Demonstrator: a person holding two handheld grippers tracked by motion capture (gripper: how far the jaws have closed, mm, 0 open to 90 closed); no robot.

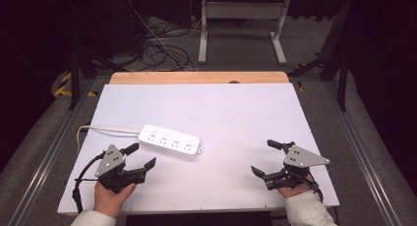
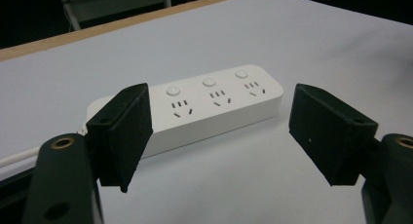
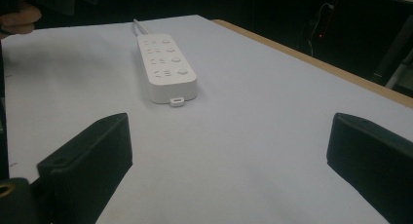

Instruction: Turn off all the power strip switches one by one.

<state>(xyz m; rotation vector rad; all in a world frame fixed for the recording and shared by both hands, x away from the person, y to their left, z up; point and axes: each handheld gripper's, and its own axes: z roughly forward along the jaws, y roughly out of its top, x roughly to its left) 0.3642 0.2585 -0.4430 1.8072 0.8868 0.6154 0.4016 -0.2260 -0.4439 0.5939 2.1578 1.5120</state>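
High view, both tongs [image 1: 139, 156] [image 1: 268, 157] wide open, empty, white power strip [image 1: 170, 140] without legible writing.

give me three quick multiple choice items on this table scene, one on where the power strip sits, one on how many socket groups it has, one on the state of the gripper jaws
1. The power strip lies
A. nearer the left gripper
B. nearer the right gripper
C. on the floor

2. Socket groups on the strip, in the high view:
A. two
B. four
C. six

3. The jaws of both grippers are
A. shut on the strip
B. shut on its cable
C. open, holding nothing

Answers:
1 A, the strip rests on the white table just beyond the left gripper, with the right one well apart.
2 B, four button-and-socket groups run in a row.
3 C, each gripper view shows bare table between spread jaws.
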